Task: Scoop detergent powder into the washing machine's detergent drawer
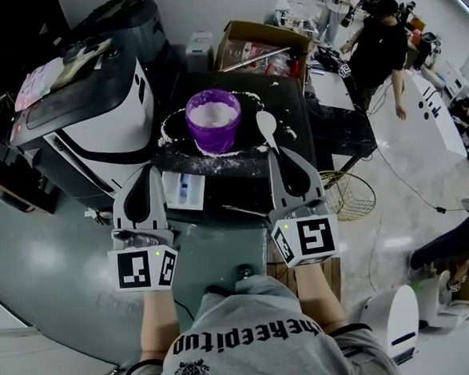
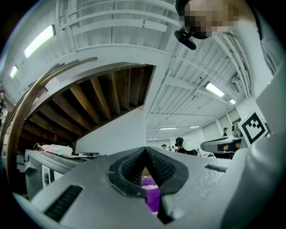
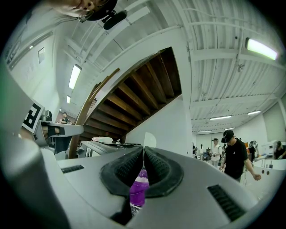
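Observation:
A purple cup [image 1: 212, 120] full of white powder stands on a black top [image 1: 241, 162], with spilled powder around it. It shows through the jaws of both gripper views, as the cup [image 2: 152, 197] and the cup [image 3: 139, 190]. My right gripper [image 1: 274, 154] is shut on the handle of a white spoon [image 1: 266, 127], whose bowl lies just right of the cup. The spoon's bowl [image 3: 149, 139] sticks up past the shut right gripper [image 3: 143, 150]. My left gripper [image 1: 150, 171] is shut and empty, left of the cup and nearer me; the left gripper [image 2: 144, 151] holds nothing. A white drawer with a blue insert [image 1: 184, 188] juts out between the grippers.
A white and black machine [image 1: 93, 112] stands to the left. A cardboard box [image 1: 260, 44] sits behind the black top and a wire basket [image 1: 348, 192] on the floor to the right. A person in black [image 1: 377, 44] stands at the far right.

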{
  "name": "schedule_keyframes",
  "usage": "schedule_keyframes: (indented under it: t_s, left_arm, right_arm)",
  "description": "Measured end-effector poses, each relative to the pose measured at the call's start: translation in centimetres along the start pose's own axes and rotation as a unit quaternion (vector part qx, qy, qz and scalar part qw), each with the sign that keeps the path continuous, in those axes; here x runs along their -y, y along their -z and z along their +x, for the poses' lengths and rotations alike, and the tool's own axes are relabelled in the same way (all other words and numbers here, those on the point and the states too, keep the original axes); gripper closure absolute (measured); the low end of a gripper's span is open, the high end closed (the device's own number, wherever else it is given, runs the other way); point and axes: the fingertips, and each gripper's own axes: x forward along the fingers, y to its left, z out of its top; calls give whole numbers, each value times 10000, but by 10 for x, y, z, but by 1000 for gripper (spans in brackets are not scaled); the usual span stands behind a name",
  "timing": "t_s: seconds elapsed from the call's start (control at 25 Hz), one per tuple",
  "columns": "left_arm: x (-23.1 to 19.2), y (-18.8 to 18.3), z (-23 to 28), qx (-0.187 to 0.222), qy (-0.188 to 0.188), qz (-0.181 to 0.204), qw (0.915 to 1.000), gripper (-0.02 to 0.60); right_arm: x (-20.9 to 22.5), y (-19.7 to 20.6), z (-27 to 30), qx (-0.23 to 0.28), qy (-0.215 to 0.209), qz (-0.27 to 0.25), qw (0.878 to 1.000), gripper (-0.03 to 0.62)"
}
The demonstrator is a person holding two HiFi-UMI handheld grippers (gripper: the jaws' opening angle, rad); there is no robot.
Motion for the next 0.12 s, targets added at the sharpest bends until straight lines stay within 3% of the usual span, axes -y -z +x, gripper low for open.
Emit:
schedule_keyframes:
  t_s: [0.12]
  left_arm:
    - [0,1,2,-3,-1,1,10000,578]
  right_arm:
    - [0,-2,2,53,-59,-49,10000,588]
